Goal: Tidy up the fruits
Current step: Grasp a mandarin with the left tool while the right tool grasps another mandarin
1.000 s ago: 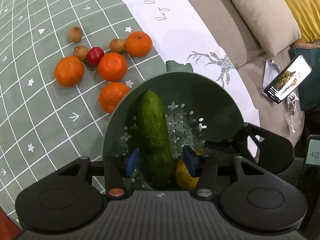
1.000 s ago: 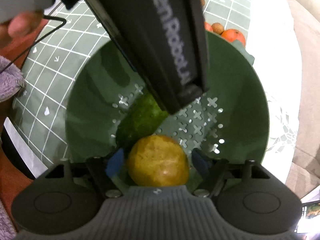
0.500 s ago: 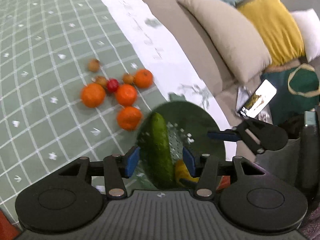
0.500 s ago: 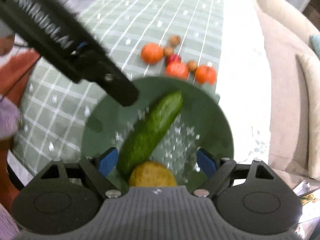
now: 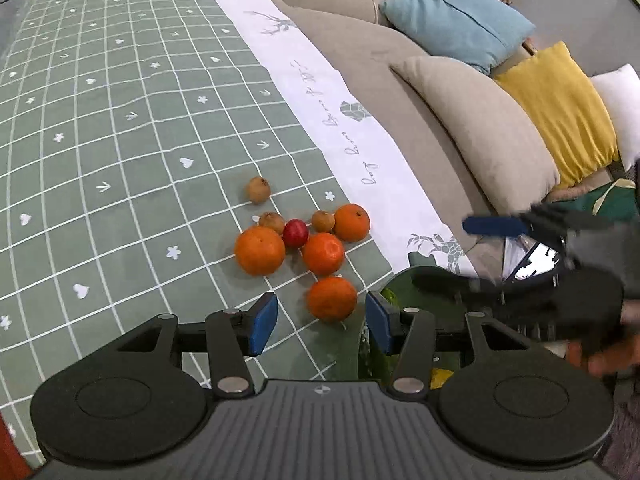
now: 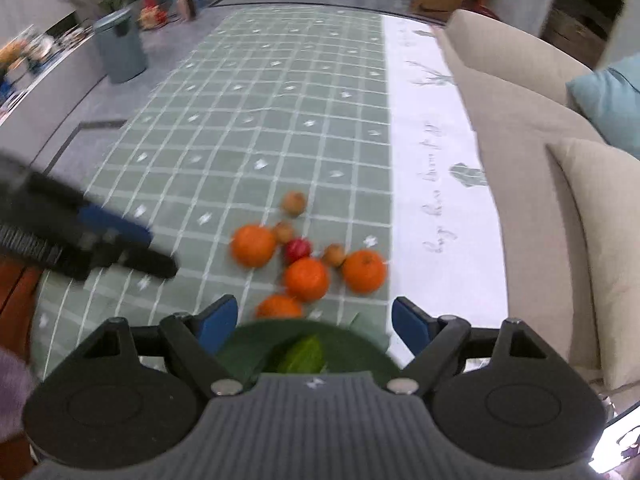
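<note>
Both claws hovering open, empty; right gripper point(image 6: 314, 322) jaws closing slightly. Left gripper point(image 5: 318, 322) lining up on nearest orange point(image 5: 332, 298), left of green bowl point(image 5: 404, 284). Advice: straddling widest part, squeezing gently.

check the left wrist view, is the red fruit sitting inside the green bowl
No, the red fruit lies on the checked tablecloth among the oranges, outside the green bowl.

Open green tablecloth point(image 5: 120, 128) beyond, clustered oranges point(image 5: 259, 250) ahead, green bowl point(image 6: 256, 346) below, sofa cushions point(image 5: 480, 132) alongside
</note>
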Tool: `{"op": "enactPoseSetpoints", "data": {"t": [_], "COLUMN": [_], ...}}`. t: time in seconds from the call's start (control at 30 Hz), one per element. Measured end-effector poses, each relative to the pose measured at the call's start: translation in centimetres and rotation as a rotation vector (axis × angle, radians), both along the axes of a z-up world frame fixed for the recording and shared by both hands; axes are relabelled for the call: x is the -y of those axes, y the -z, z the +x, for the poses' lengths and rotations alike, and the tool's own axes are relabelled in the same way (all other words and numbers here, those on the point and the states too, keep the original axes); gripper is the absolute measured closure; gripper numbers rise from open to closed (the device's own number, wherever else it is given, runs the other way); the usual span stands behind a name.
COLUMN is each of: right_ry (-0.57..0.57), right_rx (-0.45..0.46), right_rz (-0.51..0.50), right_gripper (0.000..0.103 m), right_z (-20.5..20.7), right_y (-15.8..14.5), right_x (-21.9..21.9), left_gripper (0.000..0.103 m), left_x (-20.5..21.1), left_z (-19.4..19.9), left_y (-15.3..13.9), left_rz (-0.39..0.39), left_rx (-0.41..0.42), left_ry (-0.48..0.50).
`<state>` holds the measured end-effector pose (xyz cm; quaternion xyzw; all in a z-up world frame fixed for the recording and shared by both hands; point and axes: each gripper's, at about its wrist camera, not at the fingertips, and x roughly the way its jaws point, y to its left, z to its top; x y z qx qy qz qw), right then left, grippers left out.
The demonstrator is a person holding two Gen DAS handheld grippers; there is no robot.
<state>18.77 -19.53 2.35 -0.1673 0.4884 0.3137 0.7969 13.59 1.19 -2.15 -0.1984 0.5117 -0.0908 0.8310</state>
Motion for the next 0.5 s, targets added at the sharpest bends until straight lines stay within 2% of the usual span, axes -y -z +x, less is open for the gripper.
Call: {"op": "enactPoseSetpoints", "data": {"t": [0.23,0.5], "right_ry": [0.094,0.216], "right_rx": [-0.073,-0.173], "right_rz": [0.023,0.054], "right_gripper": [0.034,0.035], "right_z": [4.4,8.7], "right_y": [3.2,7.2], "right_x": [0.1,0.8], "left_gripper": [0.044,0.044], "left_x": [0.2,0.8], "left_z": [1.6,4.3], "left_y": [2.9,5.4], "left_rz": [0.093,0.170], "left_rx": [-0.012,-0.003], "left_ry": [-0.017,-0.014]}}
